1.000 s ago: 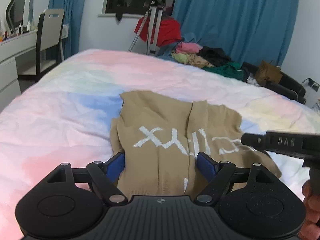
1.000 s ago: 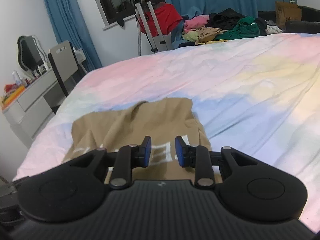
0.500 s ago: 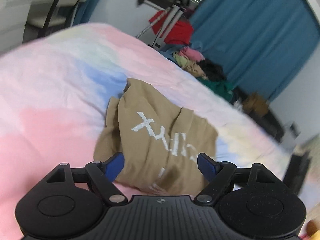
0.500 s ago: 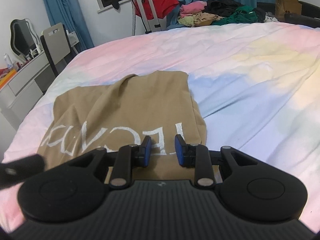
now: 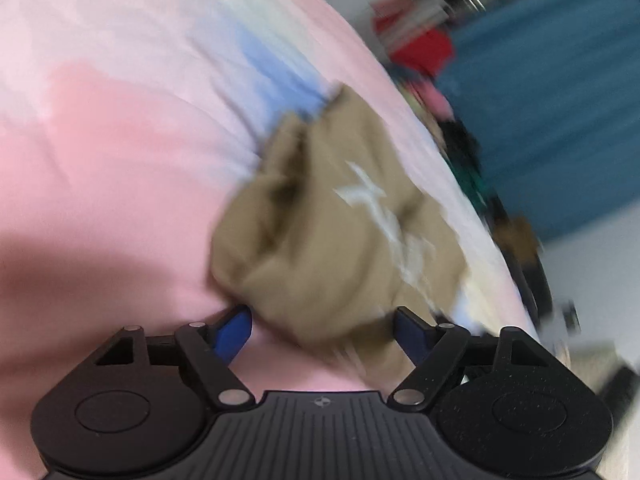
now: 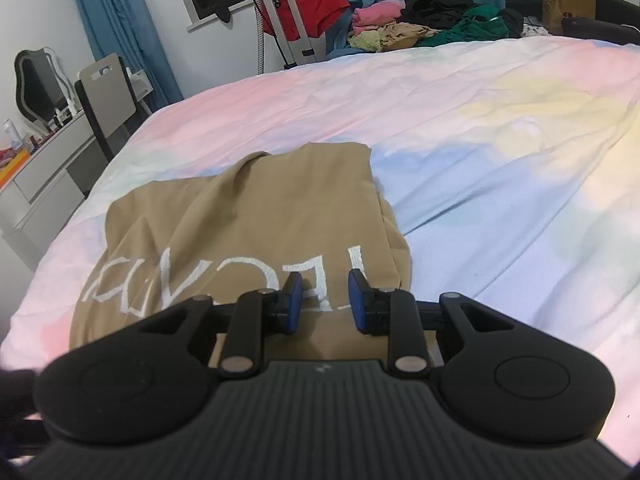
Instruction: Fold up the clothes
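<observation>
A tan garment with white lettering [image 6: 248,224] lies partly folded on the pastel bed sheet [image 6: 480,128]. In the blurred left wrist view the same tan garment [image 5: 332,240] lies bunched. My left gripper [image 5: 322,330] is wide open, its blue pads either side of the garment's near edge. My right gripper [image 6: 322,300] is open with a narrow gap, low over the garment's near right part, holding nothing.
A pile of clothes [image 6: 432,20] lies beyond the far end of the bed. A tripod [image 6: 280,20], a chair [image 6: 108,96] and a white desk [image 6: 44,168] stand at the left. Blue curtains hang behind.
The left gripper has swung and tilted, moving down to the garment's near left edge; its view is now blurred. The right gripper has hardly moved. The garment lies as before.
</observation>
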`<state>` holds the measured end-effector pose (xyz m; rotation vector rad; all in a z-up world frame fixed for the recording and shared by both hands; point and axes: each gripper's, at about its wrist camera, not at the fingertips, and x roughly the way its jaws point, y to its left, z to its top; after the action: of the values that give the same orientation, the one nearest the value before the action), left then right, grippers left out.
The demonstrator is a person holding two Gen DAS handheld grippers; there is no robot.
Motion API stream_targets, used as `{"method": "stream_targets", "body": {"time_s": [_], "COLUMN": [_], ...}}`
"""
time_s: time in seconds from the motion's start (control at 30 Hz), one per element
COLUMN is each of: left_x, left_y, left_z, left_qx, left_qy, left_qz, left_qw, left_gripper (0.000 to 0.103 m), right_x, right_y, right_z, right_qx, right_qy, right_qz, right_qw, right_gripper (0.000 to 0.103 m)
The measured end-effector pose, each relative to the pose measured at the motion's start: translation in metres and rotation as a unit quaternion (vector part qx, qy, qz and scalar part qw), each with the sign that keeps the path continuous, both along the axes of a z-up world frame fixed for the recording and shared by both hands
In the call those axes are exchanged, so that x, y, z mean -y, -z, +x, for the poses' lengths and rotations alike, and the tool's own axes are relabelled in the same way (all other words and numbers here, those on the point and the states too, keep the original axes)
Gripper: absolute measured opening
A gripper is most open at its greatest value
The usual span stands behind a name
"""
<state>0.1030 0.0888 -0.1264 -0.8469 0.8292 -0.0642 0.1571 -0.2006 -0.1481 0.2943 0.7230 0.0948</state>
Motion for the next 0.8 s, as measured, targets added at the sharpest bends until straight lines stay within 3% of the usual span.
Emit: {"method": "stream_targets", "body": {"time_s": [0.17, 0.27, 0.4, 0.5, 0.6, 0.67, 0.8], "left_x": [0.003, 0.001, -0.003, -0.006, -0.011, -0.013, -0.013], "left_y": [0.002, -0.001, -0.008, 0.001, 0.015, 0.017, 0.018], "left_z": [0.008, 0.005, -0.002, 0.003, 0.006, 0.006, 0.004], "left_qx": [0.02, 0.034, 0.087, 0.06, 0.03, 0.029, 0.03], "left_qy": [-0.008, -0.018, -0.023, -0.035, -0.05, -0.05, -0.053], "left_qz": [0.004, -0.014, -0.042, -0.049, -0.062, -0.067, -0.063], "left_qw": [0.9998, 0.9992, 0.995, 0.9964, 0.9964, 0.9961, 0.9962], "left_gripper": [0.082, 0.078, 0.075, 0.066, 0.065, 0.062, 0.046], "right_x": [0.007, 0.007, 0.009, 0.012, 0.013, 0.013, 0.014], "right_y": [0.002, 0.002, 0.003, 0.004, 0.005, 0.005, 0.002], "right_z": [0.001, 0.001, 0.0, 0.0, 0.0, 0.0, -0.001], "right_qx": [-0.004, -0.004, -0.005, -0.007, -0.007, -0.006, -0.003], "right_qy": [0.007, 0.01, 0.013, 0.018, 0.018, 0.017, 0.022], "right_qz": [0.026, 0.031, 0.038, 0.051, 0.058, 0.056, 0.064], "right_qw": [1.0, 0.999, 0.999, 0.999, 0.998, 0.998, 0.998], "right_gripper": [0.027, 0.027, 0.027, 0.027, 0.026, 0.026, 0.027]}}
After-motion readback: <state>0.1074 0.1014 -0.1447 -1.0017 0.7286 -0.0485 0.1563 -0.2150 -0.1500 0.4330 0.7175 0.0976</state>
